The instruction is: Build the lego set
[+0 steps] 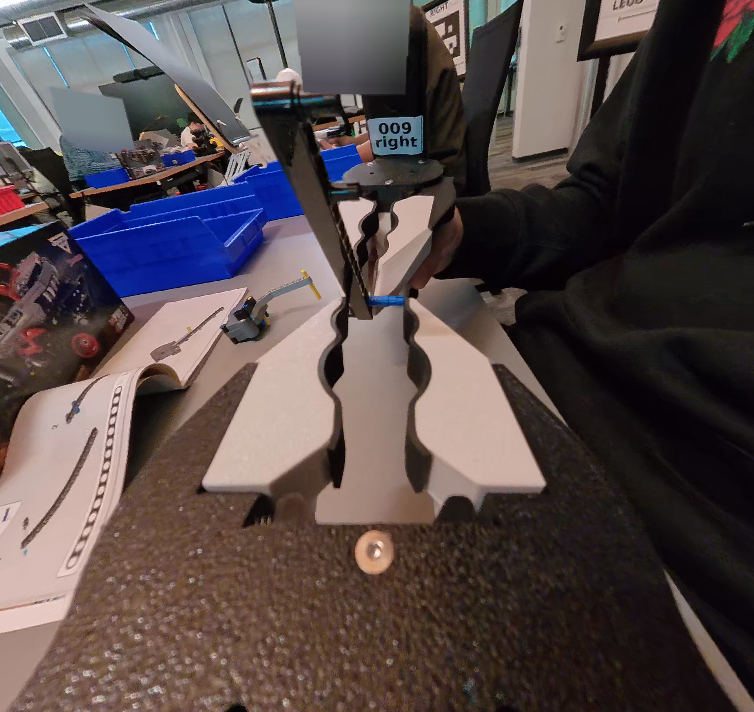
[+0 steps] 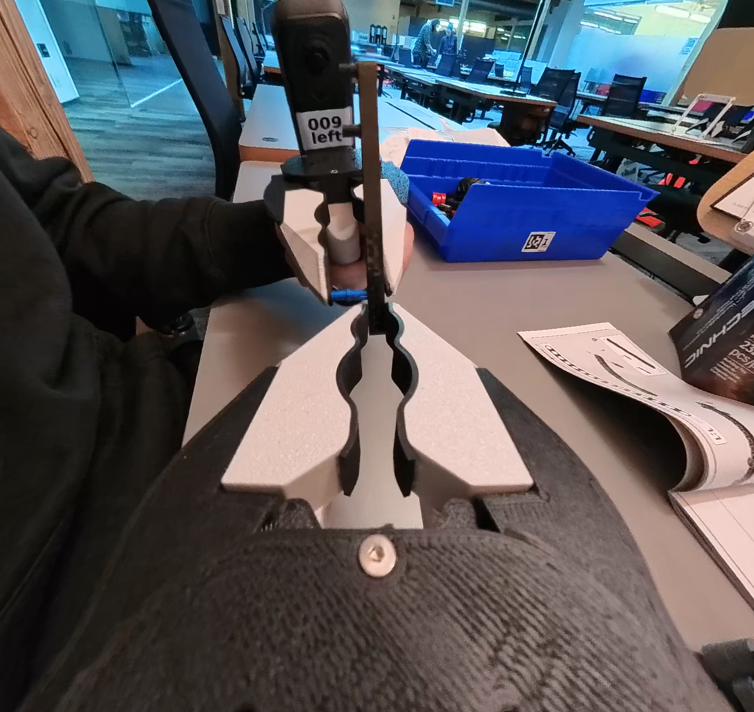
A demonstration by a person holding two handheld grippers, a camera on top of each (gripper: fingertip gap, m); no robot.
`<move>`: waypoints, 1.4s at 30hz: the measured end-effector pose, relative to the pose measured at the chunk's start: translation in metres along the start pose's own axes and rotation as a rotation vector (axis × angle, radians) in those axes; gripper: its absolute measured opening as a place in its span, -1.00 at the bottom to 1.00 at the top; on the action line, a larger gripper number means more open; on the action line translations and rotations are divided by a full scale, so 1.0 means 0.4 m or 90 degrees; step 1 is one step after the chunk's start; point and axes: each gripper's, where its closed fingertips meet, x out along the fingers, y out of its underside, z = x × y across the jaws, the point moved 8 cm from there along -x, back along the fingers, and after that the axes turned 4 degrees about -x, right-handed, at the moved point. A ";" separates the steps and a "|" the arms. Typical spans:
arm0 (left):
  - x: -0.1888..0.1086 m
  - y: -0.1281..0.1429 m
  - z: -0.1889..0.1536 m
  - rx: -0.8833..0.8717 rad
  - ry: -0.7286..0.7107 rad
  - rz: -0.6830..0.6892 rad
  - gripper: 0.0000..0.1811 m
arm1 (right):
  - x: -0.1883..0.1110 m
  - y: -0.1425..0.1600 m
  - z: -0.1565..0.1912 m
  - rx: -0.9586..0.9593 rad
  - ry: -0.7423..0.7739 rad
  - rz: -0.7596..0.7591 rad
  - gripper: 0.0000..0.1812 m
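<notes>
Two grippers logged tip to tip above the grey table [image 2: 489,304]. Right gripper [image 2: 377,317]: fingers closed to a narrow gap, apparently clamped on the lower end of one long black Technic beam [image 2: 370,186], held upright and edge-on. Left gripper [image 1: 377,308]: fingers roughly half open, bracketing both beam and one blue pin [image 1: 385,300]; one tip against the beam's far face, the other seemingly touching the pin's free end, pin horizontal and partly seated in a hole near the beam's bottom. Judged step: squeezing the pin home. Hazards: off-axis pressure likely to skew the pin or let the fingertip slide off its small end, sending it down toward the table edge or the person's lap; beam gripped only at its bottom, so any sideways push apt to swing the tall free length and twist it out of the clamp; too hard a squeeze apt to drive the pin past its stop. Count: one beam, one blue pin, two short black pins [image 2: 347,131] projecting near the beam's upper part, one open instruction booklet [image 1: 191,333], one set box [image 1: 45,296], one small grey sub-assembly [image 1: 249,319] with a yellow axle, one near blue parts bin [image 2: 530,219], several more blue bins behind.
</notes>
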 end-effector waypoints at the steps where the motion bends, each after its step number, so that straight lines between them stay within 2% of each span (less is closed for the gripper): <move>1: 0.001 0.002 0.001 0.002 -0.005 0.007 -0.74 | 0.001 0.002 0.000 -0.006 0.002 0.009 -0.93; 18: 0.006 0.013 0.014 -0.066 0.008 -0.023 -0.77 | -0.003 0.004 -0.005 -0.023 0.027 0.013 -0.94; 22: -0.002 0.000 0.005 0.011 -0.018 -0.050 -0.77 | -0.006 -0.015 0.003 -0.087 0.048 0.004 -0.93; 25: -0.005 -0.012 0.000 0.048 -0.026 -0.042 -0.77 | -0.008 -0.027 0.011 -0.157 0.068 0.031 -0.93; 28: -0.013 -0.035 -0.009 0.074 -0.034 -0.082 -0.74 | -0.011 -0.031 0.019 -0.221 0.079 0.058 -0.94; 31: -0.011 -0.035 -0.021 0.093 -0.016 -0.026 -0.65 | -0.014 -0.039 0.024 -0.240 0.082 0.061 -0.94; 37: -0.003 -0.037 -0.028 0.118 -0.030 0.031 -0.66 | -0.012 -0.043 0.026 -0.199 0.055 0.053 -0.94; 41: 0.001 -0.043 -0.028 0.129 -0.042 0.033 -0.76 | -0.008 -0.042 0.030 -0.207 0.056 0.054 -0.94; 42: 0.000 -0.044 -0.027 0.131 -0.044 0.032 -0.84 | -0.006 -0.042 0.032 -0.211 0.052 0.054 -0.94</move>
